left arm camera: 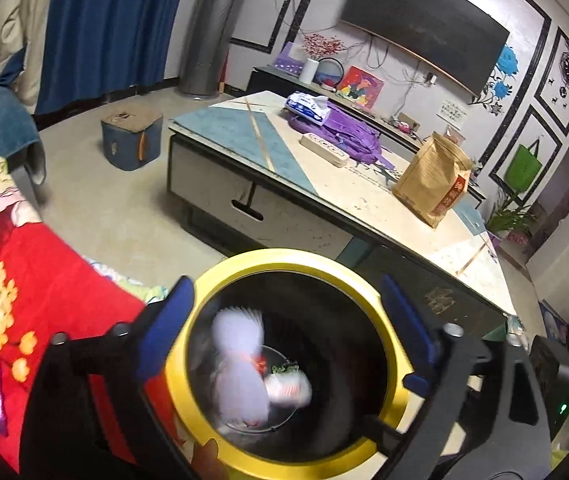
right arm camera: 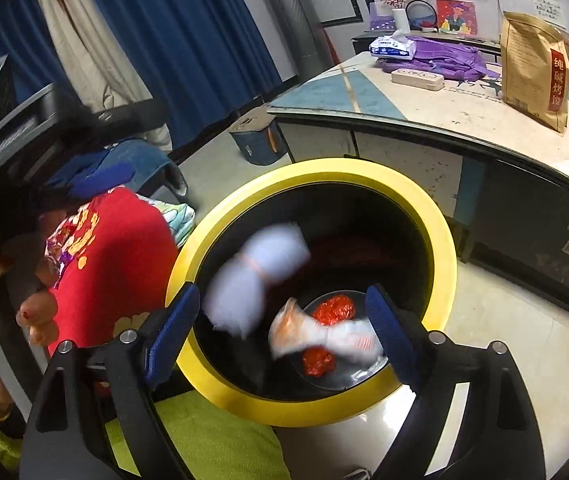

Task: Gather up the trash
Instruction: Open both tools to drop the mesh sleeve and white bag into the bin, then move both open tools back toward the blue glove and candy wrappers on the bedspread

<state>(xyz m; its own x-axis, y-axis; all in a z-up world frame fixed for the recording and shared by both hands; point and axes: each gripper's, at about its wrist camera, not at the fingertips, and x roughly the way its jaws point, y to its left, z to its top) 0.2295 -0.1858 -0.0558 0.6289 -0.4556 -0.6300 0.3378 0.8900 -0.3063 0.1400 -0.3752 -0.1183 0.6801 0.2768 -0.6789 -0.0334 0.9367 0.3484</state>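
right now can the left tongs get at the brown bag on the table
Probably not from here. The left tongs hang open over the bin, while the brown bag stands far back on the table. Nothing blocks the way, so the hand would only need to move over.

Yellow rim, black inside: trash bin (right arm camera: 442, 240). Blurred white with an orange band: a falling wrapper (right arm camera: 256, 276); white with orange-red stripes, another wrapper (right arm camera: 324, 336); crumpled red, two wads (right arm camera: 332, 308) on the bin floor. Blue pads on black frames for both the left tool (left arm camera: 284, 324) and the right tool (right arm camera: 284, 328). Cream and teal patches with gold lines: bench (left arm camera: 236, 128). Kraft brown with a red label: bag (left arm camera: 432, 180). Purple: cloth (left arm camera: 348, 132). Red with yellow flowers: blanket (left arm camera: 44, 280).
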